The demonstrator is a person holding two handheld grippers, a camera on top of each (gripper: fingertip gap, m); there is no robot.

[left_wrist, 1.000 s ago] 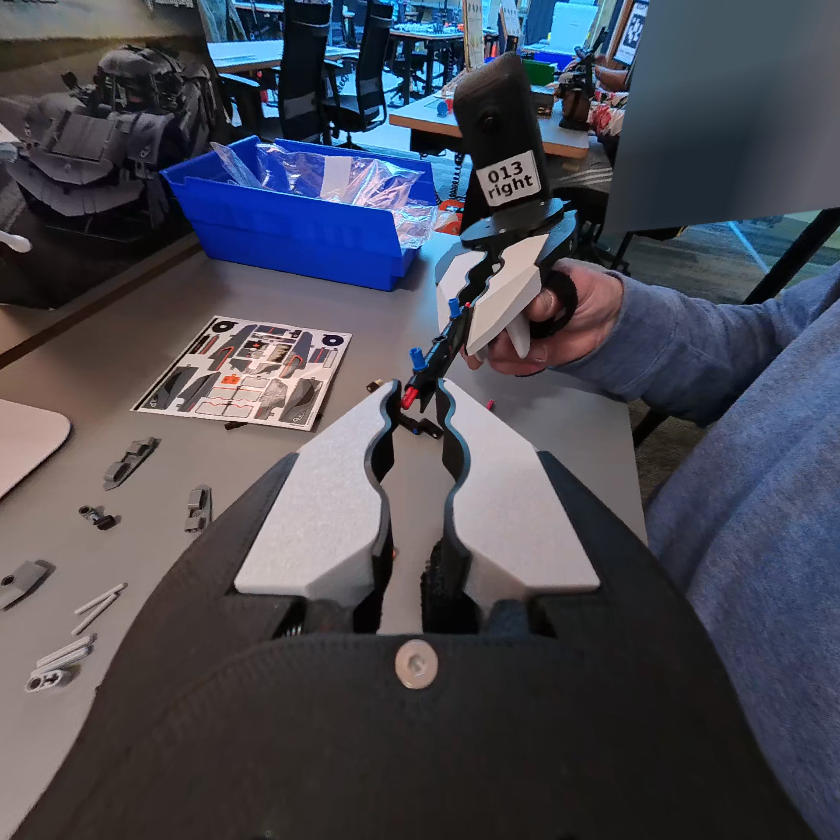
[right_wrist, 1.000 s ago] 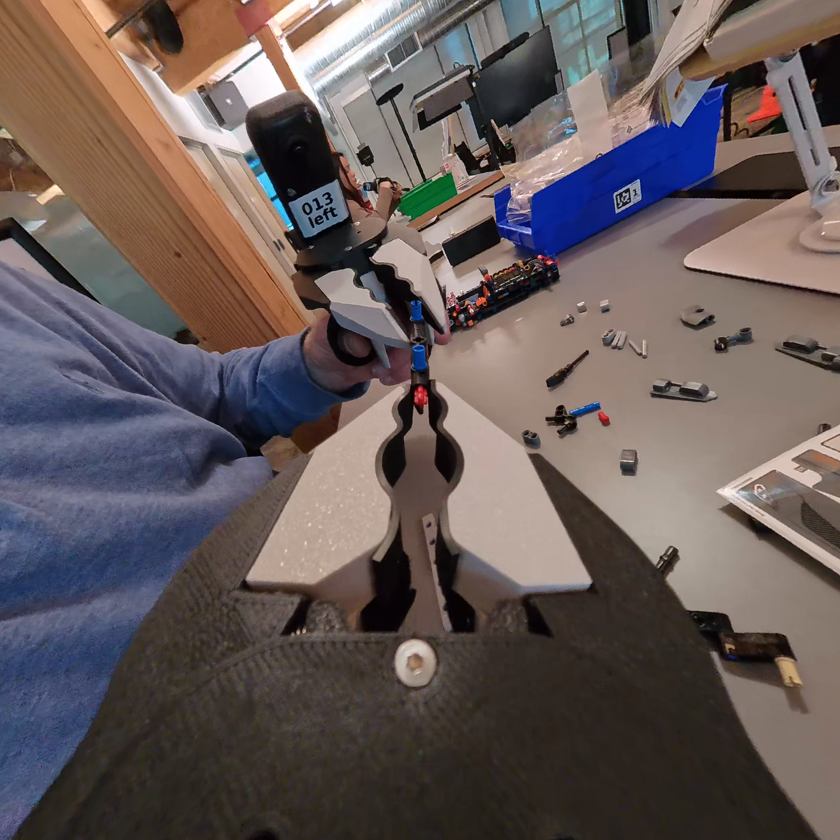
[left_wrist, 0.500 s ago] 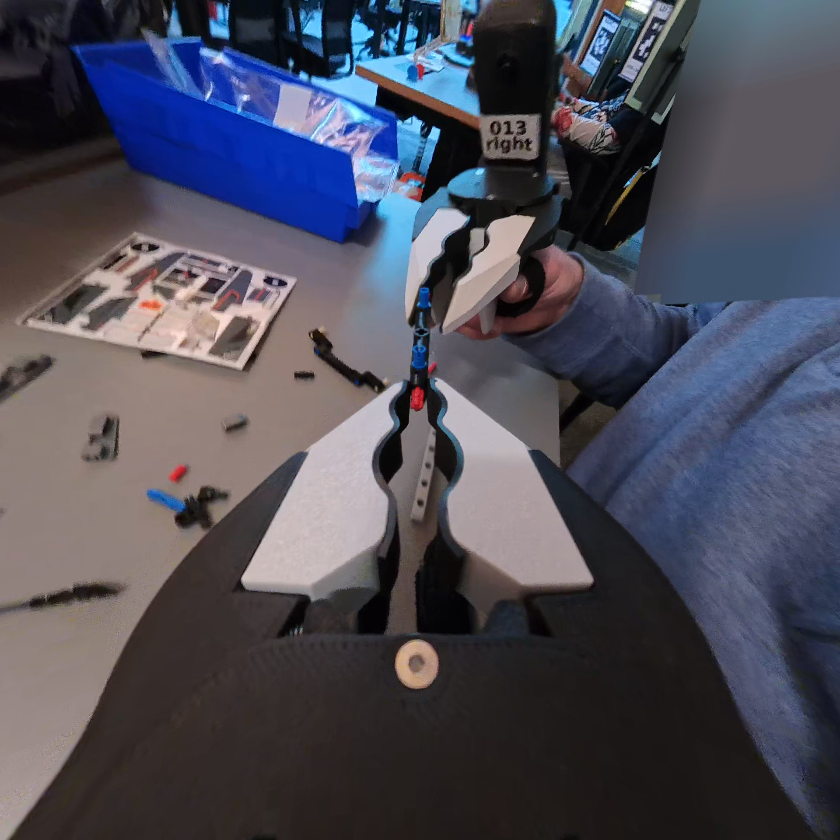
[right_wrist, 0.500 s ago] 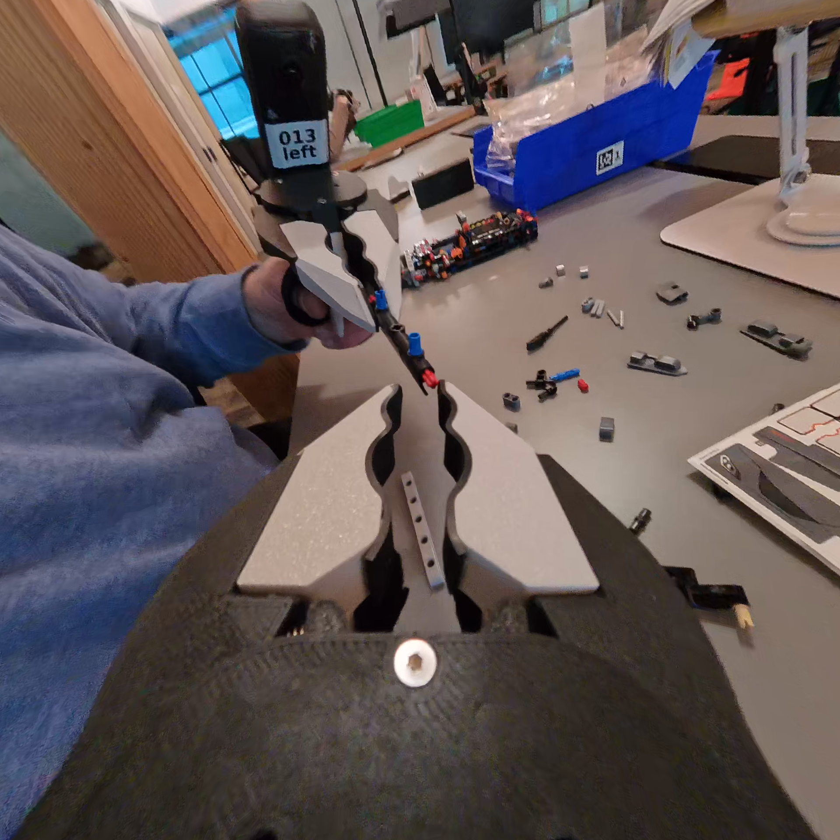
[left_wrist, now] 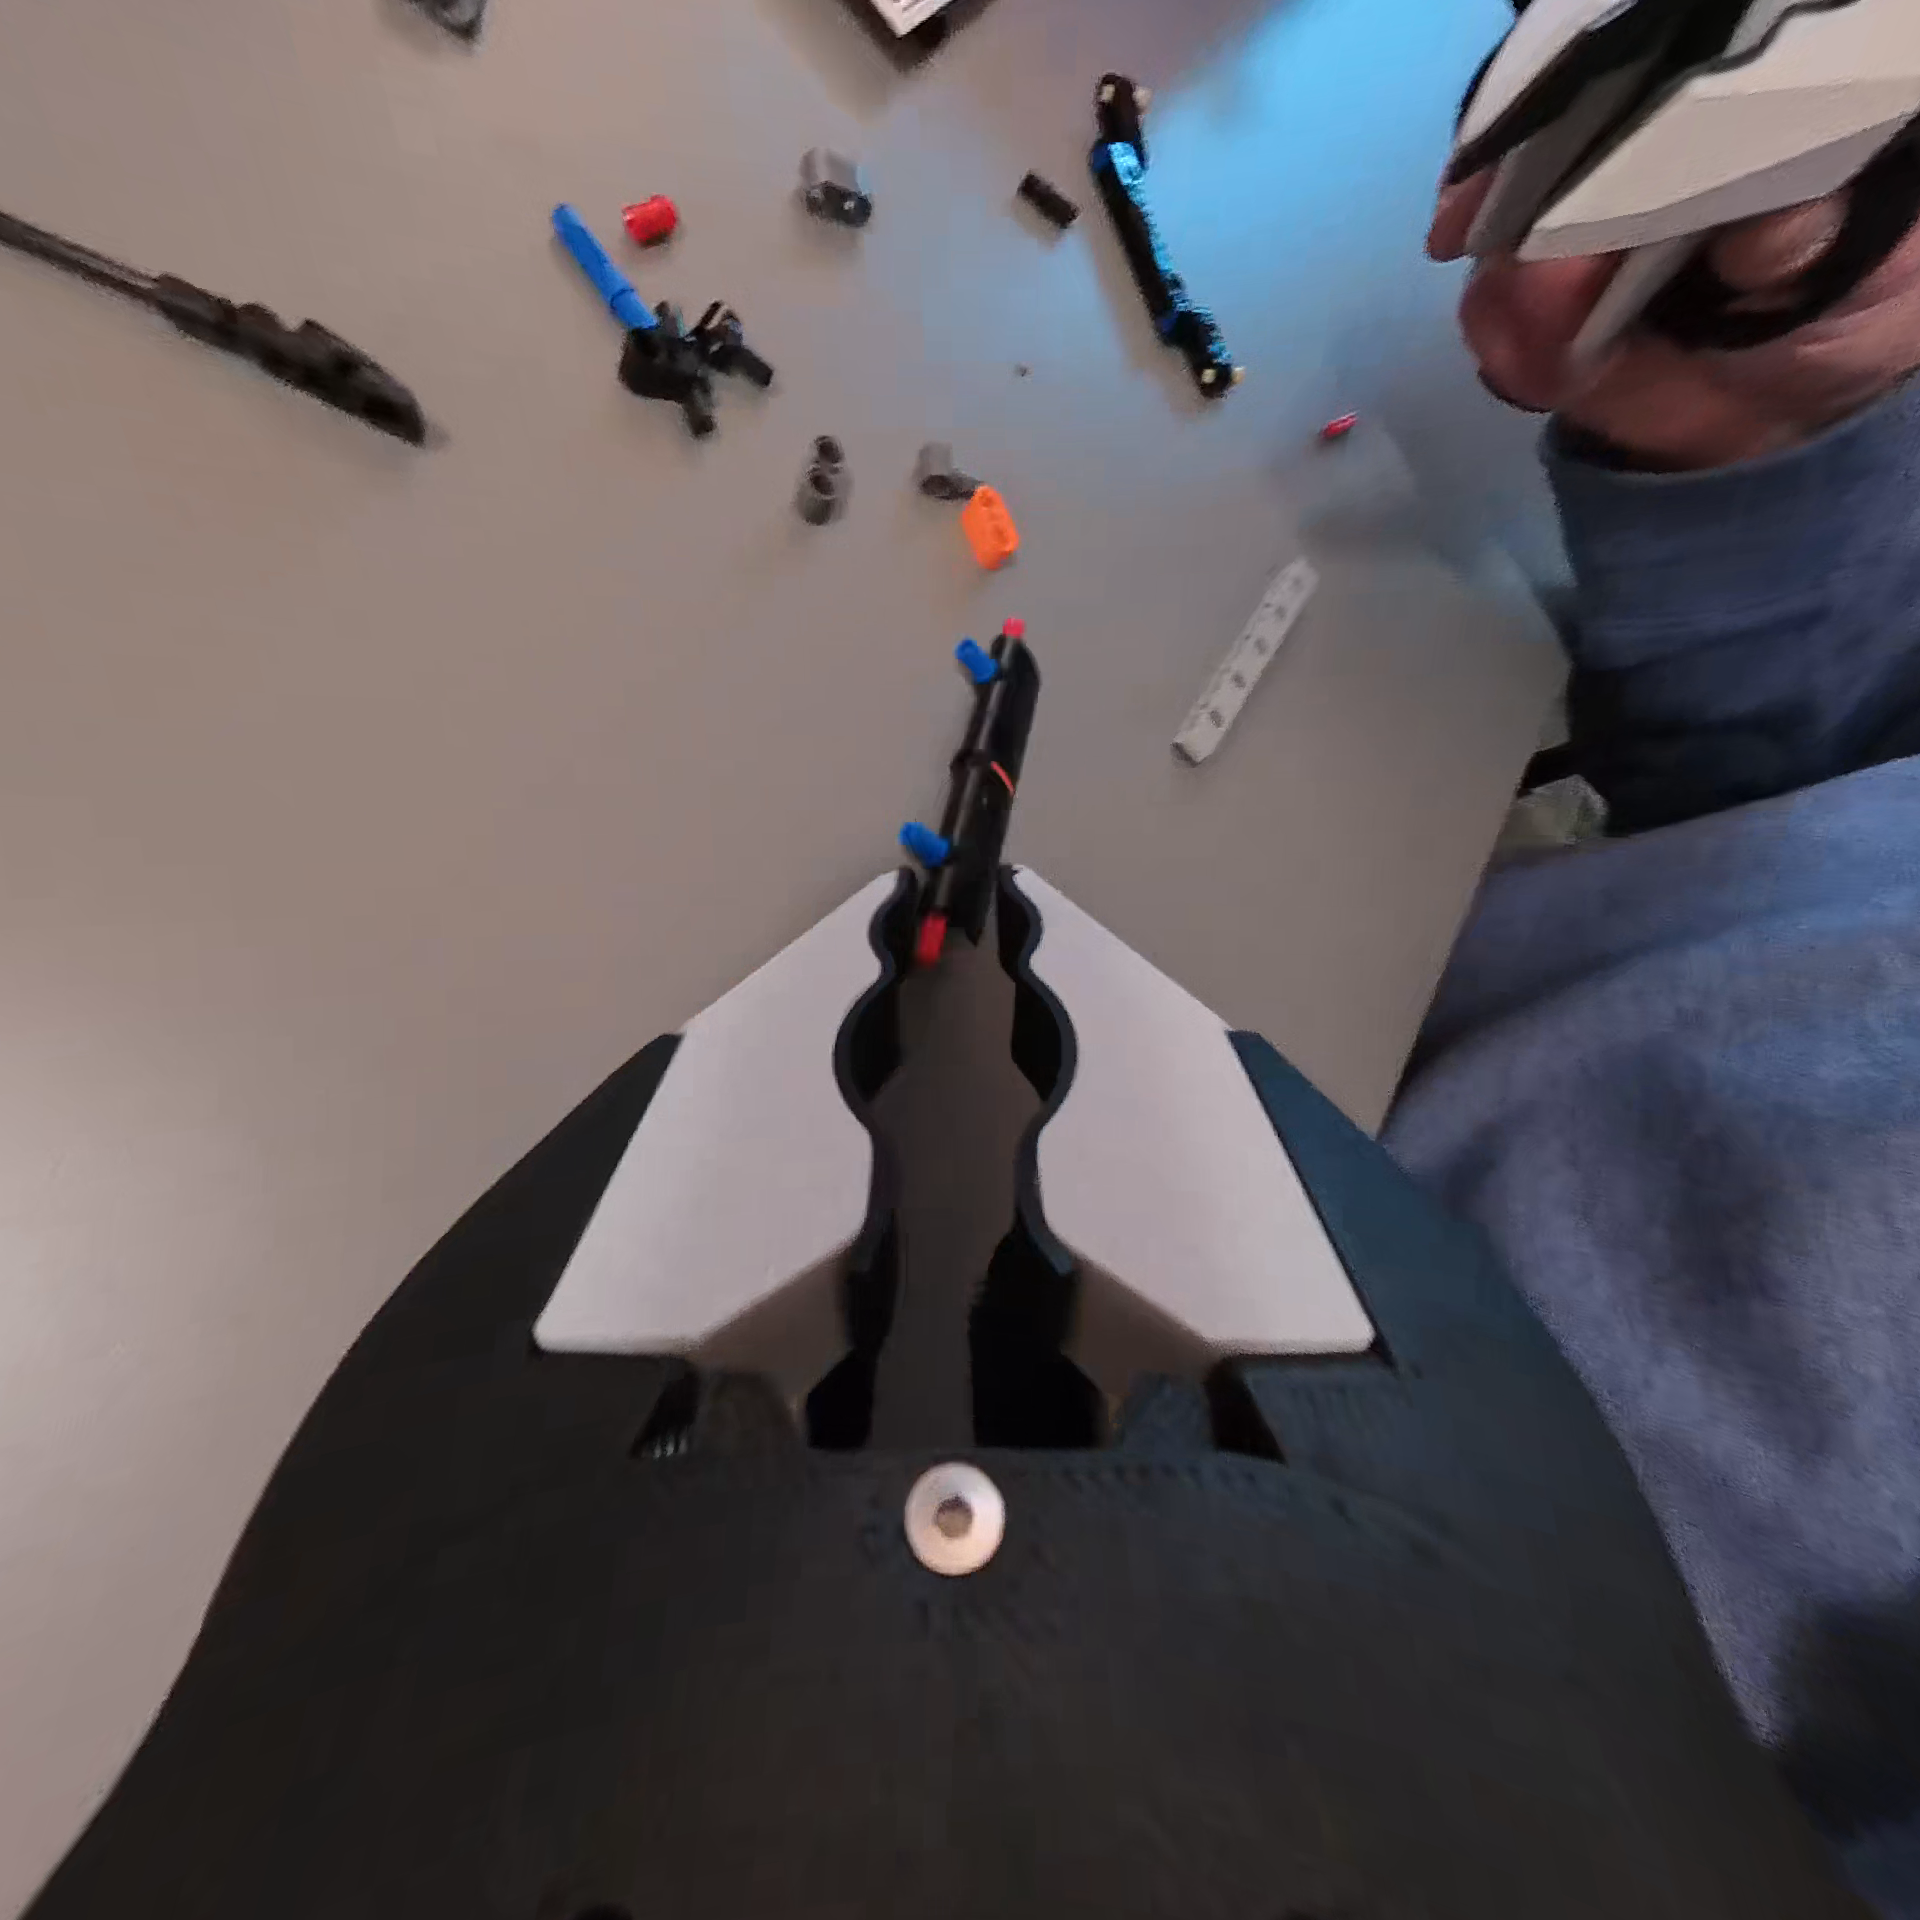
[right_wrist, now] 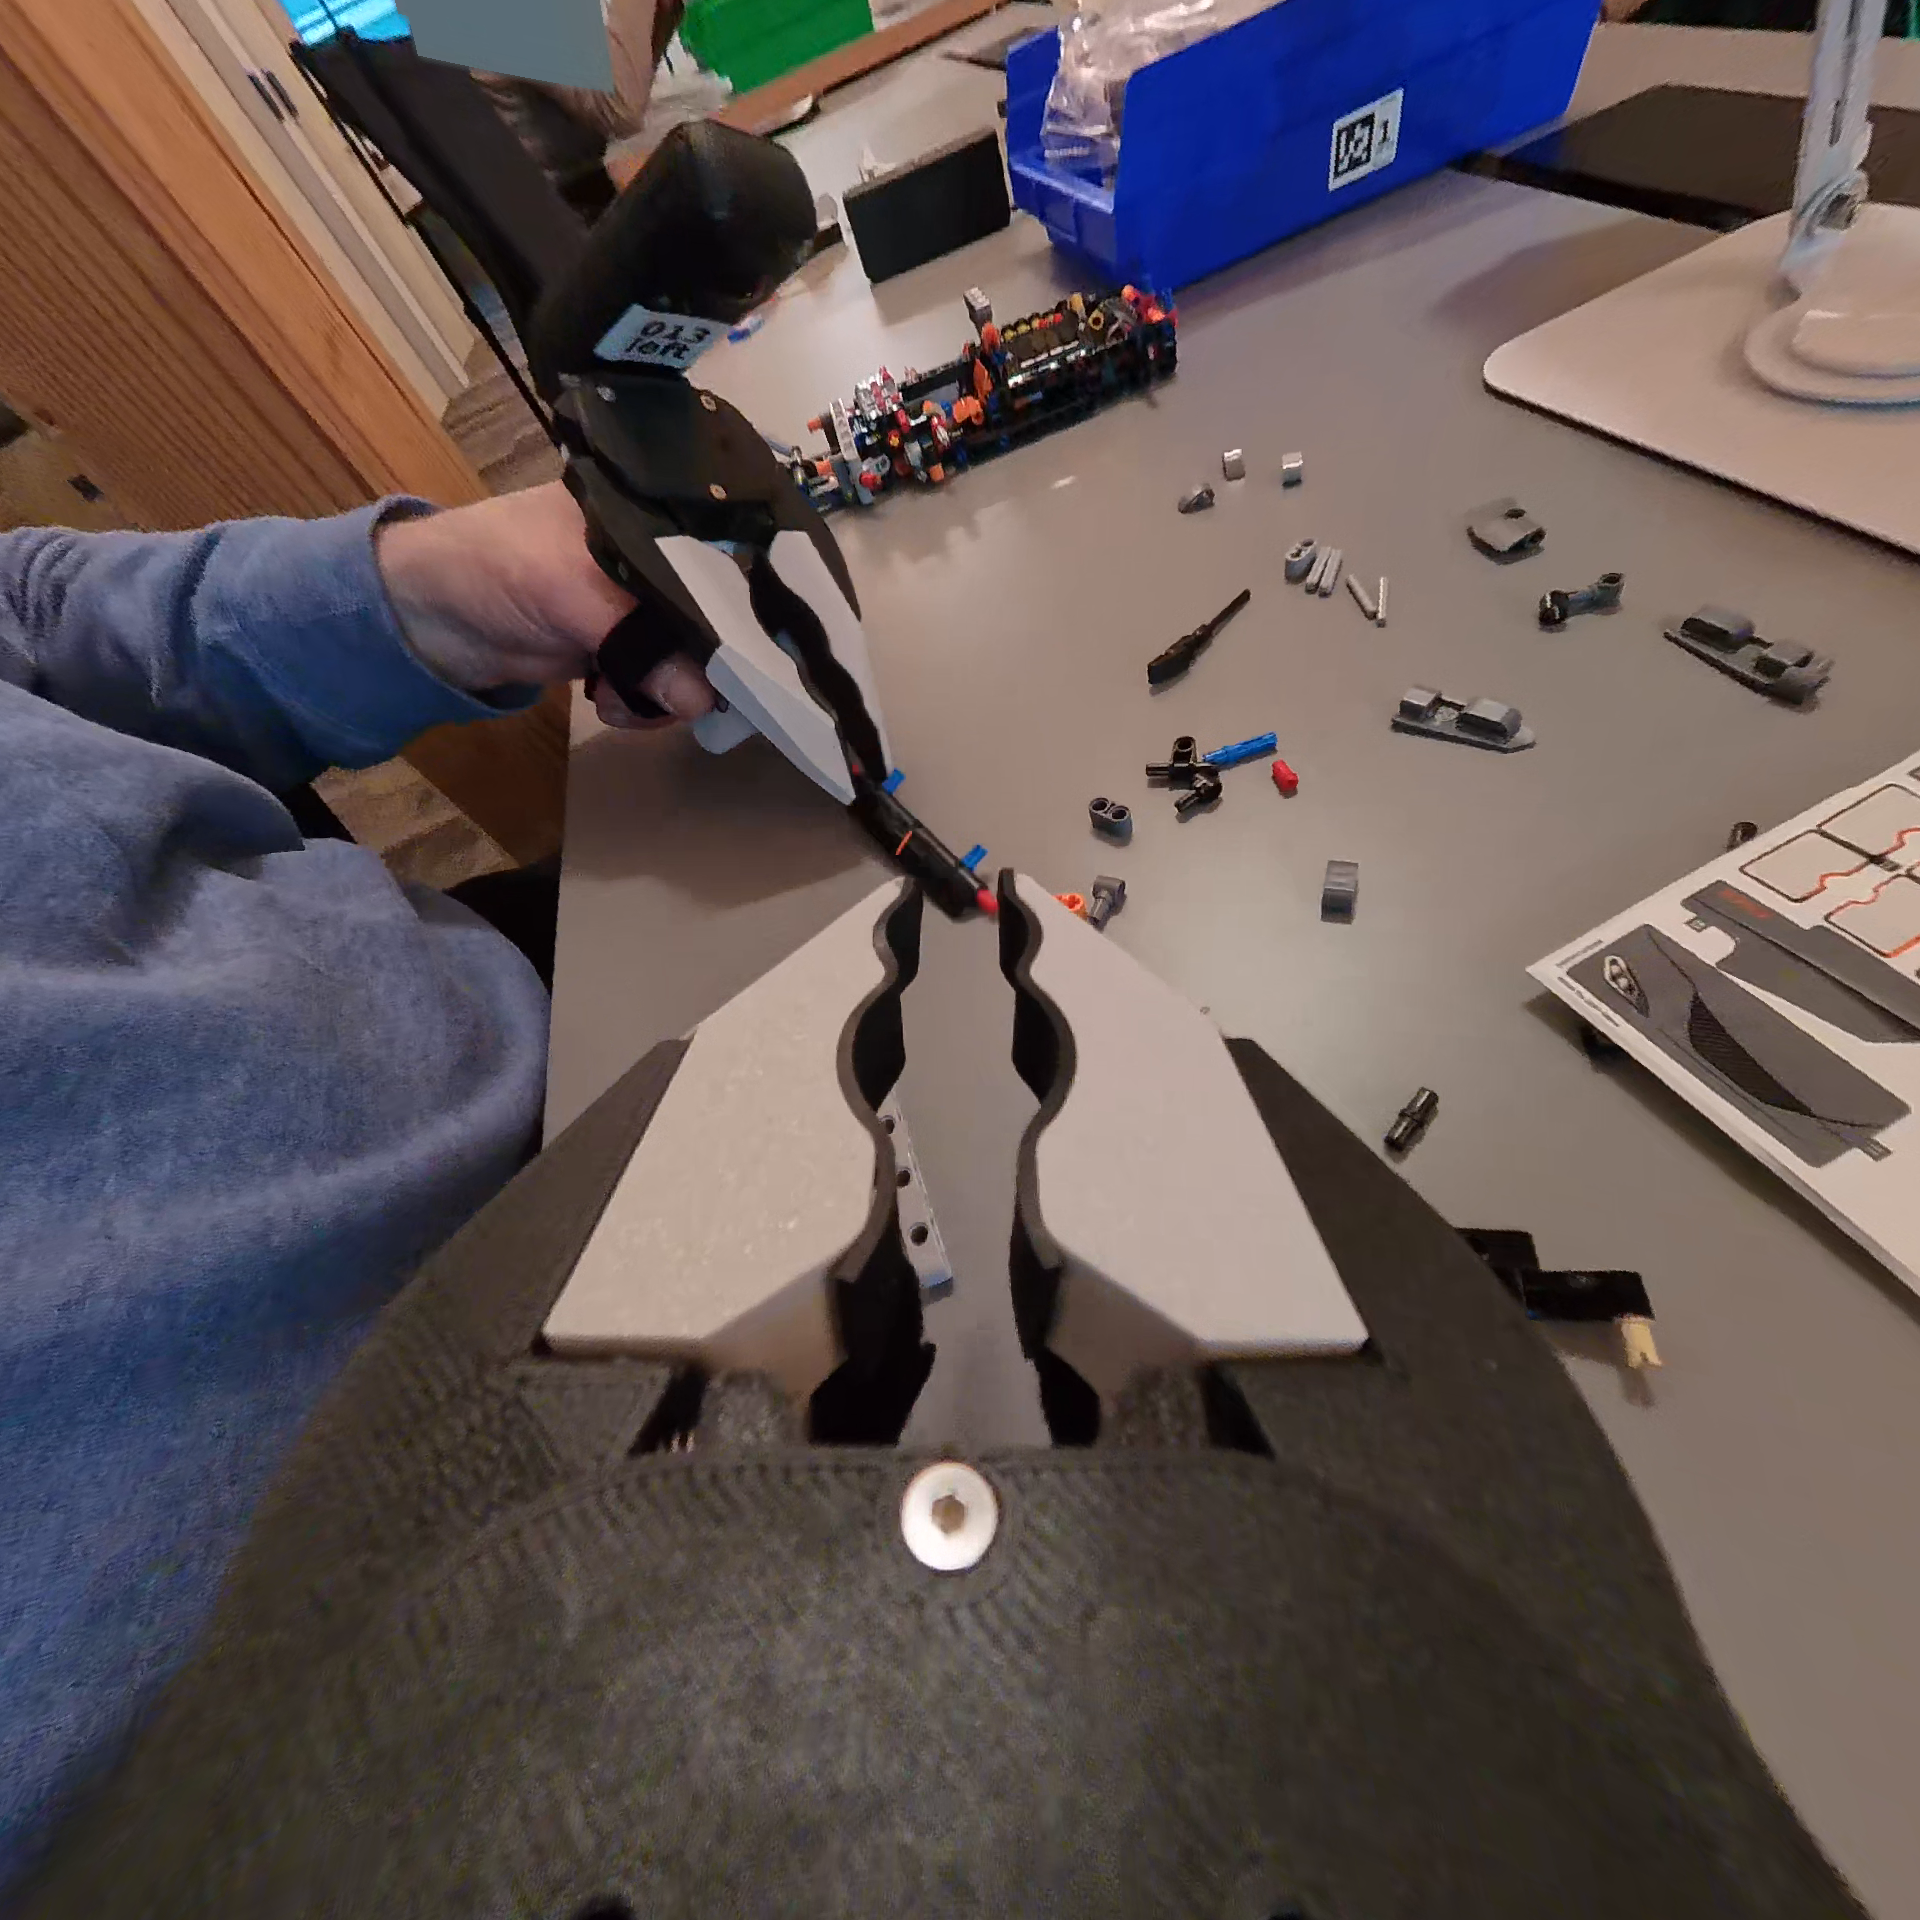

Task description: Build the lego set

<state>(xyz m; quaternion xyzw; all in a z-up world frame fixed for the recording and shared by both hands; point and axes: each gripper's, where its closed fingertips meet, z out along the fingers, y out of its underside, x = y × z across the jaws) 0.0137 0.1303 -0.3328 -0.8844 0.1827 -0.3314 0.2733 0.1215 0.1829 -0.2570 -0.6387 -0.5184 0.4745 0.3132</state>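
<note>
Surface (right_wrist: 1091,644): grey, filling the right half of the right wrist frame, loose parts all over it; its near edge runs down the left, right beside the blue sleeve.
Blue bin (right_wrist: 1226,177): upper centre, well clear of the action.
Sticker sheet (right_wrist: 1766,997): right edge, flat on the surface.
Built chassis (right_wrist: 997,395): the long assembled block, upper centre, apart from both tools.
Left gripper (left_wrist: 951,883): fingers nearly closed, pinching the low end of a black beam (left_wrist: 987,758) with blue and red pins; beam points up the frame over bare surface.
Right gripper (right_wrist: 956,894): fingers parted a narrow gap, holding nothing; the beam's red tip sits just at that gap.
Grey beam (left_wrist: 1247,665): lying right of centre in the left wrist frame, near the surface's edge.
Risk: thin grip at one end, so I'd say a sideways nudge could pivot the black beam or pop a pin.
Risk two: the grey beam could be swept off that near edge.
Room: open patch lower left of the left wrist frame; crowded toward the top.
</note>
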